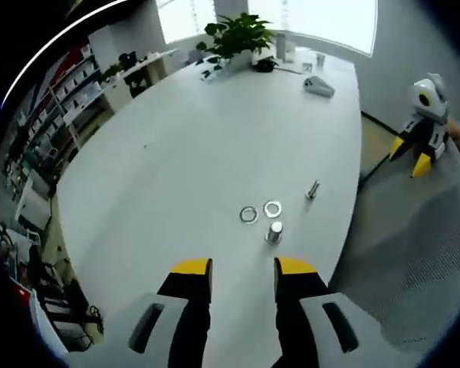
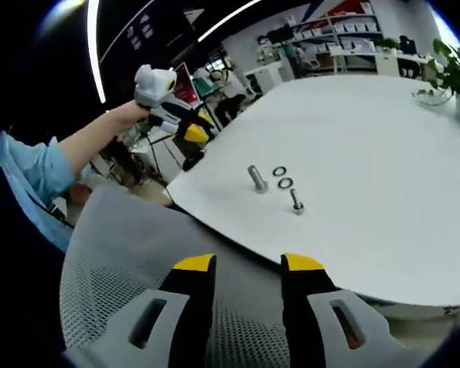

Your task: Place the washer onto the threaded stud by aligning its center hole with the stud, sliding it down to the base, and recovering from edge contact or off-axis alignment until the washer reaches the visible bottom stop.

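Two metal washers (image 1: 248, 215) (image 1: 272, 208) lie flat side by side on the white table (image 1: 199, 153). Just in front of them a thick threaded stud (image 1: 274, 231) stands upright, and a thinner bolt (image 1: 313, 188) stands near the table's edge. My left gripper (image 1: 242, 268) is open and empty, well short of them. From the other side, the washers (image 2: 279, 171) (image 2: 285, 183) sit between the thick stud (image 2: 257, 179) and the thin bolt (image 2: 297, 202). My right gripper (image 2: 248, 264) is open and empty, held off the table above a chair.
A grey mesh chair back (image 2: 130, 261) (image 1: 414, 253) stands at the table's edge. A hand holds the left gripper (image 2: 169, 96) beyond the table corner. The right gripper (image 1: 420, 126) hangs beside the table. A potted plant (image 1: 238, 34) and a grey object (image 1: 319, 87) sit at the far end.
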{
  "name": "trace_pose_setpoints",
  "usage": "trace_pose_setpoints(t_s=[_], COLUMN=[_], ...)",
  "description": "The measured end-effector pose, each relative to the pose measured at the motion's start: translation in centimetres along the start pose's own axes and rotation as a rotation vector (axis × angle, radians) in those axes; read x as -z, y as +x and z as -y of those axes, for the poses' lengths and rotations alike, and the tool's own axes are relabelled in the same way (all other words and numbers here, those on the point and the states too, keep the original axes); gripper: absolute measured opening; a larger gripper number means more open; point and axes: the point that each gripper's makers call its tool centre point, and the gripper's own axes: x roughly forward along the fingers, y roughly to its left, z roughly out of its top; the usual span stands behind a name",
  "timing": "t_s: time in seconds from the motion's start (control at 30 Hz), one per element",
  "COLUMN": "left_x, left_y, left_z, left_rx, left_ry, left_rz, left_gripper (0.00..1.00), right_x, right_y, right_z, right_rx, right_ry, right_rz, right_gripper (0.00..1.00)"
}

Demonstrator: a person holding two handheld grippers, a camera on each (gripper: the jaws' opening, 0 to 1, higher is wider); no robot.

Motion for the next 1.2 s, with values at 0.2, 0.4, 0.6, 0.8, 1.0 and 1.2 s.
trace_pose_setpoints(t_s=[0.2,0.4,0.6,0.8,1.0,1.2], left_x=[-0.5,-2.2,-2.2,-1.8,-1.1,-0.8], left_y=[3.8,7.3,11.0,14.4,16.4,17.0], left_z=[0.7,1.1,0.2,-0.2,0.3,0.7], left_rx=[0.052,0.113,0.129,0.162,0.167,0.165], left_ry=[0.091,0.137,0.203,0.208,0.228,0.256], left_rz=[-0.057,-0.068,-0.125,-0.189,-0.241,-0.264], left_gripper=[0.29,0.29,0.28,0.27,0.26,0.26], right_x=[0.0,0.1,0.3,0.4,0.4,0.4], right_y=[0.1,0.1,0.2,0.1,0.1,0.1], right_z=[0.0,0.3,0.5,0.6,0.7,0.8], right_rx=[-0.005,0.010,0.019,0.026,0.032,0.033], right_ry=[-0.005,0.004,0.001,0.005,0.014,0.014], right_rz=[-0.010,-0.013,-0.031,-0.032,-0.031,-0.033], right_gripper=[0.36,0.36,0.35,0.34,0.34,0.34])
